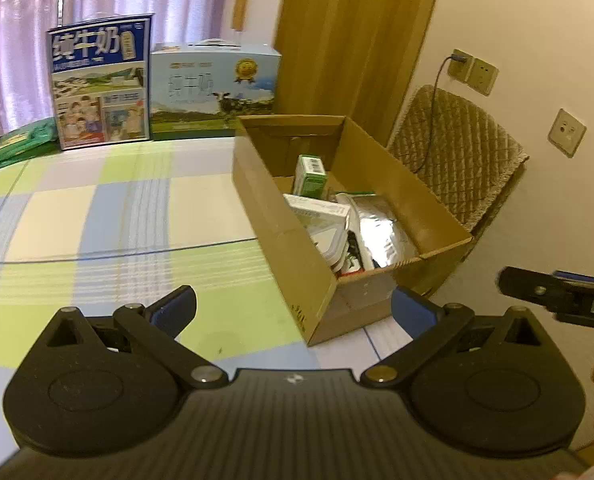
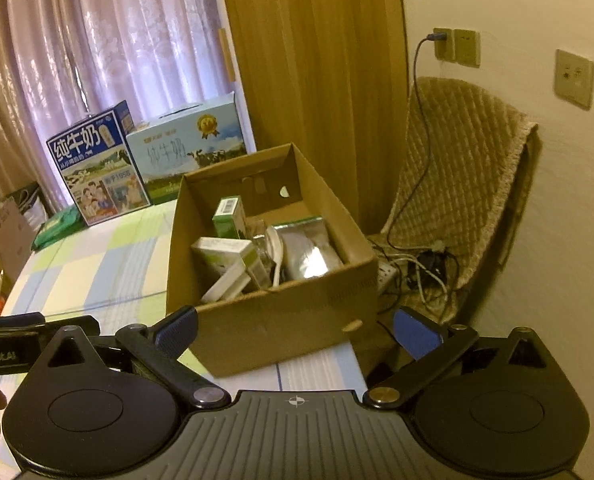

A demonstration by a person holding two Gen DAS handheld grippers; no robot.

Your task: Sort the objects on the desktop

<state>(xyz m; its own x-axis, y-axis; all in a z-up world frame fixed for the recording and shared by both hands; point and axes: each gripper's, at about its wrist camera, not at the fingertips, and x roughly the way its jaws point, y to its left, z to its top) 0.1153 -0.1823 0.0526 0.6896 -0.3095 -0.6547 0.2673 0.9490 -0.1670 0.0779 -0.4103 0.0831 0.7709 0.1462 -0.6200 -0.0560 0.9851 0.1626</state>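
An open cardboard box (image 1: 293, 240) (image 2: 281, 320) stands on the checked tablecloth (image 1: 109, 216) at the table's right end. Inside it lie a green-and-white carton (image 1: 311, 174) (image 2: 229, 216), a white box (image 1: 317, 210) (image 2: 227, 254), a silver foil pouch (image 1: 379, 228) (image 2: 307, 248) and a white spoon (image 2: 275, 246). My left gripper (image 1: 293, 312) hovers open above the cloth just before the box's near corner, nothing between its fingers. My right gripper (image 2: 297, 328) is open too, empty, in front of the box's near wall. The right gripper's body (image 1: 561, 296) shows at the left wrist view's right edge.
Two milk cartons (image 1: 101, 84) (image 1: 215, 94) stand at the table's far edge before a pink curtain, with a green pack (image 1: 21, 140) to their left. A quilted chair (image 2: 465, 184) with cables and a power strip (image 2: 413, 268) sits right of the table by the wall.
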